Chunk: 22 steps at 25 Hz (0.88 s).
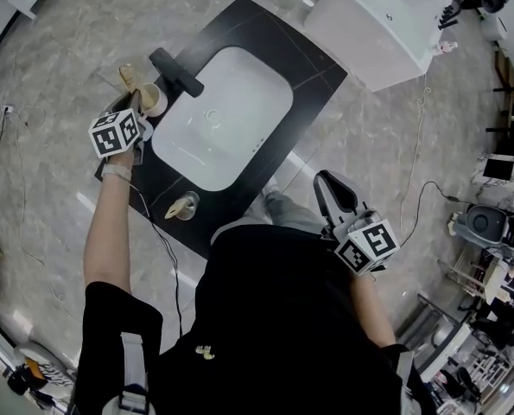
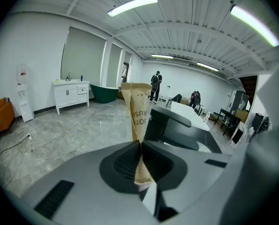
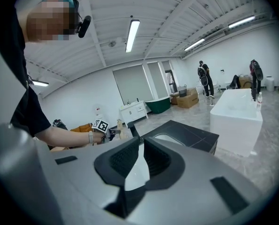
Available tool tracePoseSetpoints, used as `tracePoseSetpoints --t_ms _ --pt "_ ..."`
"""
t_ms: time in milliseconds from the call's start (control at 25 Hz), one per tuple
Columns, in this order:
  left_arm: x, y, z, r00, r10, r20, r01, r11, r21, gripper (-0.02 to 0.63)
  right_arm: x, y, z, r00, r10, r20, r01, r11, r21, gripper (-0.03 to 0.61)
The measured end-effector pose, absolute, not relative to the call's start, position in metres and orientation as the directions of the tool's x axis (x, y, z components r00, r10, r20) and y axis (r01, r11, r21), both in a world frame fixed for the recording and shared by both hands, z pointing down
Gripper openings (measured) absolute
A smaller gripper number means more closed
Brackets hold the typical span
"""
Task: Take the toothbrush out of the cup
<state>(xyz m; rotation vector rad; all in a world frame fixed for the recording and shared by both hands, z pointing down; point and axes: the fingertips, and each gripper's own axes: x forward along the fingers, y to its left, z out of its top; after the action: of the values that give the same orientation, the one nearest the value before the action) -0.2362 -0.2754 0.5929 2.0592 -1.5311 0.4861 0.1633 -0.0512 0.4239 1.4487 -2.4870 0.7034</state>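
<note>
Left claw (image 2: 140, 146) is pinched tight on the paper-wrapped toothbrush (image 2: 137, 116) at the cup (image 1: 153, 100), so the grasp looks made. Next it likely needs a straight lift clear of the rim. Right claw (image 3: 140, 142) hangs closed, empty.

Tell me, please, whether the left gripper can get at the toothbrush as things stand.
Yes, apparently: the left gripper is already shut on the toothbrush in its paper wrap, and nothing stands in the way.

free: above basin (image 1: 231, 119) | obstacle: faucet (image 1: 177, 72) just beside cup (image 1: 153, 100) | front edge: second cup (image 1: 184, 206)
</note>
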Motion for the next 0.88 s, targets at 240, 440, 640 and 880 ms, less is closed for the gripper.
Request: tracePoseSetpoints --t_ms 240,440,640,880 --pt "-0.231 -0.260 0.528 0.299 -0.809 0.506 -0.954 -0.235 0.188 0.032 0.163 -0.052 0.414 -0.552 -0.763 0.336 -0.826 0.446 -0.345 0.051" --pt "-0.219 -0.238 0.460 0.313 -0.852 0.419 -0.948 -0.255 0.190 0.029 0.157 -0.053 0.411 -0.596 -0.743 0.304 -0.794 0.489 -0.361 0.050" --pt "-0.213 -0.205 0.395 0.307 -0.887 0.346 -0.950 -0.261 0.174 0.028 0.145 -0.058 0.404 -0.644 -0.716 0.269 -0.758 0.550 -0.351 0.050" --pt "-0.210 -0.147 0.349 0.286 -0.913 0.292 -0.955 -0.247 0.164 0.028 0.124 -0.063 0.396 -0.705 -0.666 0.244 -0.707 0.630 -0.321 0.051"
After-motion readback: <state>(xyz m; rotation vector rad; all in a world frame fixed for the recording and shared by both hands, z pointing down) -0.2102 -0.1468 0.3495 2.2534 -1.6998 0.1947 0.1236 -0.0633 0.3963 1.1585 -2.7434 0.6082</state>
